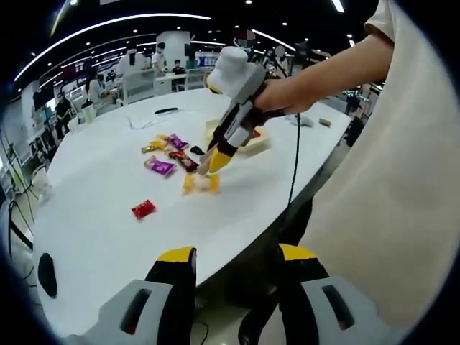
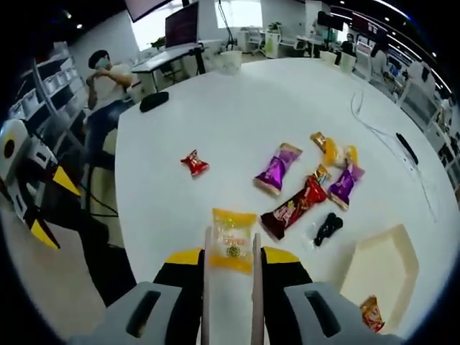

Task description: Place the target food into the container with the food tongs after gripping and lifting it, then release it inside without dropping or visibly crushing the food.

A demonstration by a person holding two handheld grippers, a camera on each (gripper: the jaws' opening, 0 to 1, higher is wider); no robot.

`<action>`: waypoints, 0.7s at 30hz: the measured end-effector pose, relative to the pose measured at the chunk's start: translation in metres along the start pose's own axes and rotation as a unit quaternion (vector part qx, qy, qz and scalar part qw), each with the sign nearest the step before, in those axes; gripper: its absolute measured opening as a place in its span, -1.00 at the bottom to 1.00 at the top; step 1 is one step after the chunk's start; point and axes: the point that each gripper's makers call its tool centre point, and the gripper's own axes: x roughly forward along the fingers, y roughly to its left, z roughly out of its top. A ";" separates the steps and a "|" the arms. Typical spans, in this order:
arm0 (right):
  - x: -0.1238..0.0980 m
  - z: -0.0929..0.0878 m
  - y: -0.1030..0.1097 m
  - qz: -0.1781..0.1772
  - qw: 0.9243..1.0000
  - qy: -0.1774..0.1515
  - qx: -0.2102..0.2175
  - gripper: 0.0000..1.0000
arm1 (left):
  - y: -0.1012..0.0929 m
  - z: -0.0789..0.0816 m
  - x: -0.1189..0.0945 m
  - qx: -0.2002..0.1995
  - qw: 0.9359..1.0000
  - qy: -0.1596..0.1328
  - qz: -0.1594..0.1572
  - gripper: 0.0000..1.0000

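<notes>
A yellow wrapped sweet (image 2: 231, 248) sits between the two metal arms of the food tongs (image 2: 256, 287). My right gripper (image 2: 230, 260) is shut on those tongs. In the left gripper view, the right gripper (image 1: 219, 159), held by a person's hand, reaches down to the yellow sweet (image 1: 200, 183) at the table surface; I cannot tell whether the sweet is lifted. The cream container (image 2: 384, 269) lies to the right with one orange snack (image 2: 371, 313) inside, and shows as the container (image 1: 257, 141) behind the gripper. My left gripper (image 1: 237, 253) is open and holds nothing, off the table's near edge.
On the white table (image 2: 237, 108) lie a red sweet (image 2: 194, 164), purple packets (image 2: 277, 169), a dark red bar (image 2: 295, 205), a small black item (image 2: 327, 228) and yellow sweets (image 2: 327, 147). A black mouse (image 2: 153, 100) and a cable (image 2: 381, 136) lie further off. People sit beyond.
</notes>
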 end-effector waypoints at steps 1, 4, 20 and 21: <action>0.001 0.000 0.000 0.001 1.000 0.001 0.000 -0.39 | 0.000 0.000 0.000 -0.001 1.000 0.001 0.001 -0.12; 0.003 0.000 0.002 0.006 1.000 0.004 0.000 -0.39 | 0.001 -0.001 -0.001 -0.003 1.000 0.001 0.003 -0.12; 0.017 -0.012 -0.001 0.013 0.999 0.047 -0.004 -0.39 | 0.002 -0.002 0.000 -0.009 1.000 0.003 0.004 -0.12; 0.017 -0.012 -0.002 0.012 0.999 0.047 -0.004 -0.39 | 0.002 -0.002 0.000 -0.009 1.000 0.003 0.004 -0.12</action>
